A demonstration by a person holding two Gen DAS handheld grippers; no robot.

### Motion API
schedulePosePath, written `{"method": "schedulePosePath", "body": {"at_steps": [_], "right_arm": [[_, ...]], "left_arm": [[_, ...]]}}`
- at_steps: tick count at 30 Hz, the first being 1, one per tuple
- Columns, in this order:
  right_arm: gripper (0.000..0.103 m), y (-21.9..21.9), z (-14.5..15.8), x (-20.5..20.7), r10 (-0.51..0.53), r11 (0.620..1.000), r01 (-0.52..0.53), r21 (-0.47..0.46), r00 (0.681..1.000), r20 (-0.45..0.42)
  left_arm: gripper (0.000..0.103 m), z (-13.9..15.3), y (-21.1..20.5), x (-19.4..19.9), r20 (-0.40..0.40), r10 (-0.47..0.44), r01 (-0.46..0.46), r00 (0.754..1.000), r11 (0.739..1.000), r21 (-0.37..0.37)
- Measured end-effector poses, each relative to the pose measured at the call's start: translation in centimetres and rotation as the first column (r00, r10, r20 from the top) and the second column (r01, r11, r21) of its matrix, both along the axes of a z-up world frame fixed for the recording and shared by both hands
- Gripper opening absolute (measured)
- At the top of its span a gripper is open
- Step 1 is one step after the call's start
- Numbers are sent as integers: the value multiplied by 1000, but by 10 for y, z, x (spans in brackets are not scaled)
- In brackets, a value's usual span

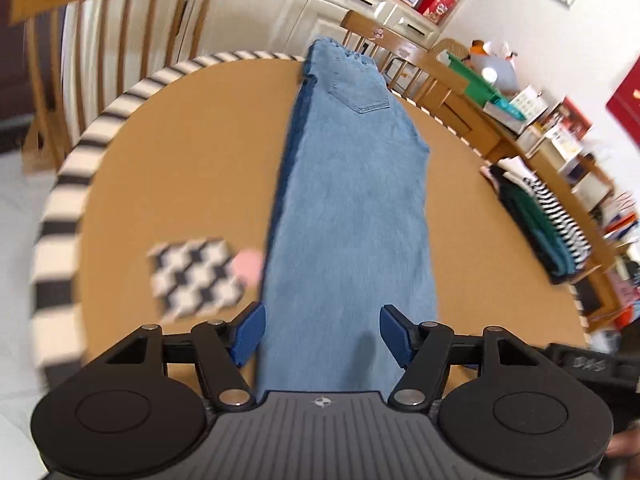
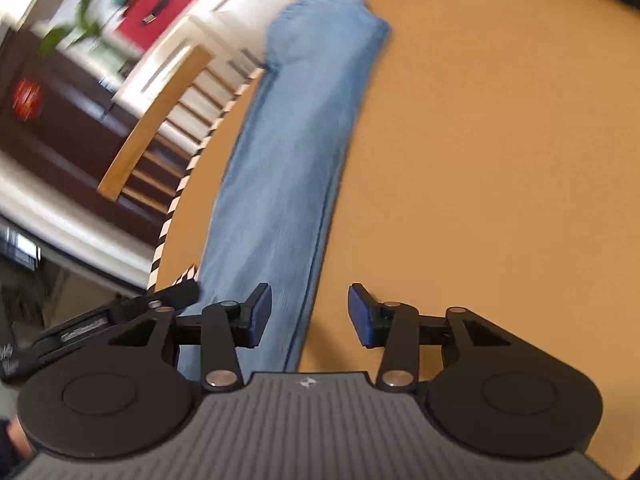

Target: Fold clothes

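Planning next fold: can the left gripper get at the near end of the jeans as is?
Probably yes: the left gripper is open, its jaws straddling the jeans, nothing between.

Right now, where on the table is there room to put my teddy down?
Bare tabletop lies right of the jeans. More lies between the jeans and the striped table edge. It is crowded by the checkered mat and the folded clothes stack.

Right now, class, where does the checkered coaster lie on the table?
In the left wrist view, the checkered coaster lies on the round table, just left of the jeans, near the open left gripper.
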State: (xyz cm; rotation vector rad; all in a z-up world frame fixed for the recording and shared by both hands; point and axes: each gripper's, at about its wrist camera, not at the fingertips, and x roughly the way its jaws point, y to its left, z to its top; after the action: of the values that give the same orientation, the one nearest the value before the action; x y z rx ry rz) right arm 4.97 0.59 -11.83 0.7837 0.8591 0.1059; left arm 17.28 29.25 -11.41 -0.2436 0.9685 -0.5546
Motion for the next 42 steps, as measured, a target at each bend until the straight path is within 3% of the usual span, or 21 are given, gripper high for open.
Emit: {"method": "schedulePosePath", "body": {"at_steps": [5,10,14,17,20,23,26,29,32,34,39,42], "right_arm": [[46,27,-6,-32,-52,994,55,94,998,-34],[45,43,-6,-38,-41,992,50,113,996,-80],[45,46,-8,-51,14,986,3,167,994,-105],[45,42,-17,-67,21,959,21,283,989,-145],[45,42,-25,-82,60,926,15,377,981,-187],[47,42,-28,-82,62,913,20,406,980,-189],[48,36,-31,-70,5,896,81,437,981,-193],[48,29,-35,-54,-52,881,131,454,982,-183],[47,25,-41,-48,-84,858,162,488,981,-177],[45,27,-42,-46,-67,866,140,481,984,-165],[44,38,-46,-61,79,870,16,493,982,-171],[44,36,-48,-78,77,850,20,527,984,-160]], "left_arm": [[66,-8,40,-15,-112,-128,122,985,991,-53],[65,-10,46,-17,-149,-197,187,969,979,-77],[65,-18,52,-27,-226,-290,260,930,953,-153],[65,-27,63,-32,-294,-296,234,909,945,-228],[63,-40,72,-37,-379,-326,218,866,928,-302],[63,-50,73,-31,-398,-315,184,861,925,-334],[59,-56,62,-15,-404,-277,134,872,928,-348],[58,-54,48,-3,-373,-266,134,889,929,-344],[58,-53,43,2,-368,-268,132,890,926,-355],[57,-52,43,2,-366,-274,136,890,923,-360],[56,-59,60,-13,-418,-305,124,856,905,-406],[56,-70,70,-24,-453,-309,83,836,888,-453]]}}
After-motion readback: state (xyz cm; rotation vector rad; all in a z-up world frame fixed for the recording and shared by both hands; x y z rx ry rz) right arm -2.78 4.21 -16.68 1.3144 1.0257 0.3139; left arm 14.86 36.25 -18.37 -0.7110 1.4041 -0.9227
